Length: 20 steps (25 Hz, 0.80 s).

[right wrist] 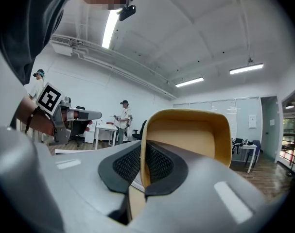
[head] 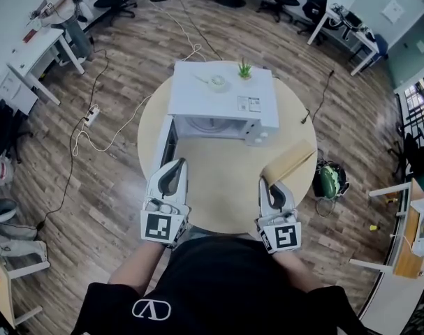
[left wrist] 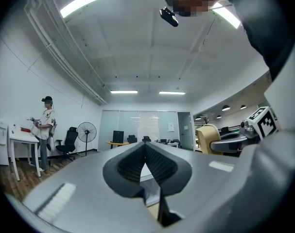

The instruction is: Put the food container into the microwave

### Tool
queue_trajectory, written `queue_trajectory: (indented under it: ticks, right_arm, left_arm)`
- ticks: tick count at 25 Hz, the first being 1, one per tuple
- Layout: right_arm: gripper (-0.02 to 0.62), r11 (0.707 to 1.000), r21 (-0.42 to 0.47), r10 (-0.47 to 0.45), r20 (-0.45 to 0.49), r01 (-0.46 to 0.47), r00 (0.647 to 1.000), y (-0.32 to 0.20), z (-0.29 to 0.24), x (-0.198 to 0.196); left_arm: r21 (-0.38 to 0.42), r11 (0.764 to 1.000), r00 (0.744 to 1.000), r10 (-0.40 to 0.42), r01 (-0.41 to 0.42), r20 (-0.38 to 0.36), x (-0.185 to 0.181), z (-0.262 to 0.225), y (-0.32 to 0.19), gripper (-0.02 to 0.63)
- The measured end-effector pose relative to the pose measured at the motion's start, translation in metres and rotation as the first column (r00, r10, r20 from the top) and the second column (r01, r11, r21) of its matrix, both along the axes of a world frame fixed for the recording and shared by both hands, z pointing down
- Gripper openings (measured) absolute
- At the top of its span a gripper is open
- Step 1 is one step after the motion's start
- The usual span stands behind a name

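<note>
Currently the food container (head: 290, 161), a tan rectangular tub, sits at the tip of the right gripper (head: 267, 183), reaching forward and to the right from it over the right part of the round table (head: 218, 194). It is tilted, with one long edge higher than the other. In the right gripper view the right gripper (right wrist: 143, 154) has its jaws pressed together on one side wall of the food container (right wrist: 191, 140), one ribbed pad inside the tub and one outside. The tub's open mouth faces the camera and shows plain tan inner walls. The container is well apart from the microwave (head: 222, 96), which stands at the far side of the table, its door (head: 166, 144) swung out to the left and its pale cavity (head: 212, 125) facing the person. On the microwave's roof stand a small green plant (head: 245, 69) and, beside it, a small white object (head: 215, 82) too small to identify. The left gripper (head: 177, 165) hangs over the near left of the table, just beside the free edge of the open door. In the left gripper view the left gripper (left wrist: 145, 147) has its jaws meeting at the tips with nothing between the pads. The right gripper and the tub also show at that view's right edge.
</note>
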State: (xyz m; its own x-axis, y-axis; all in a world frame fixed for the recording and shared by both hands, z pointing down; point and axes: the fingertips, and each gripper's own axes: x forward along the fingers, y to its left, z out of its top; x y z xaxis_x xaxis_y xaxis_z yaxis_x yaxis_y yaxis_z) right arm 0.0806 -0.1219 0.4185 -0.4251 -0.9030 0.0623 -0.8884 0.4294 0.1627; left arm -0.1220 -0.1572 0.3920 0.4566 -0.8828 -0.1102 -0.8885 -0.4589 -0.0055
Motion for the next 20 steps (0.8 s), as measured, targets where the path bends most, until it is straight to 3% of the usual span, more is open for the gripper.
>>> queue_trajectory:
  ticks: [5,10,20]
  right_arm:
    - [0.012,1.000,0.021,-0.020,-0.007,0.021,1.000,-0.024,-0.005,0.001]
    - [0.012,0.997,0.039,-0.071,0.007,0.071,0.997,-0.043,-0.012,0.008]
    - [0.012,0.990,0.048,-0.133,0.006,0.132,0.991,-0.063,-0.012,0.009]
  left_arm:
    - [-0.032,0.999,1.000,-0.021,0.022,0.010,0.002,0.000,-0.018,0.000]
    - [0.013,0.997,0.997,-0.082,0.082,0.002,0.006,-0.013,-0.029,0.000]
    - [-0.002,0.995,0.995,-0.098,0.098,0.024,0.021,-0.014,-0.036,0.000]
